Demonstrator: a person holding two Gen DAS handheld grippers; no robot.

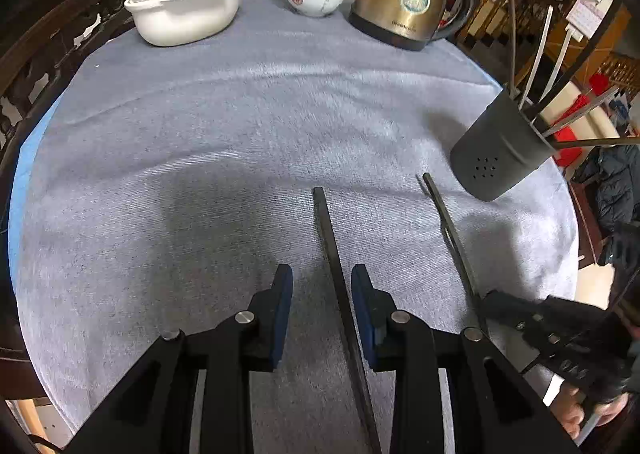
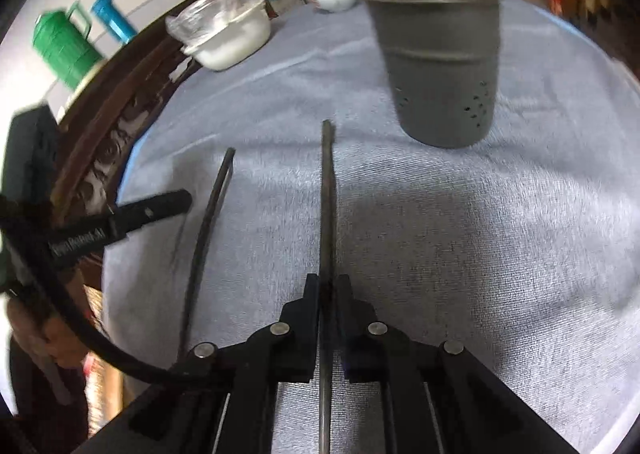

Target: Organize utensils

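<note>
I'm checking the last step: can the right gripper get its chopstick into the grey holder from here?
Probably yes. The right gripper is shut on the chopstick, only bare cloth lies before the grey holder, though utensils crowd its mouth.

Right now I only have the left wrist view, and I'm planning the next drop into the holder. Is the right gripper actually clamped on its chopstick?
Observer: Yes. In the right wrist view the right gripper is shut on the held chopstick, which runs straight out ahead of it.
Operator: Where does its tip aim relative to the holder?
Observer: The tip stops short of the grey holder and points just left of its base. It is not over the rim yet.
</note>
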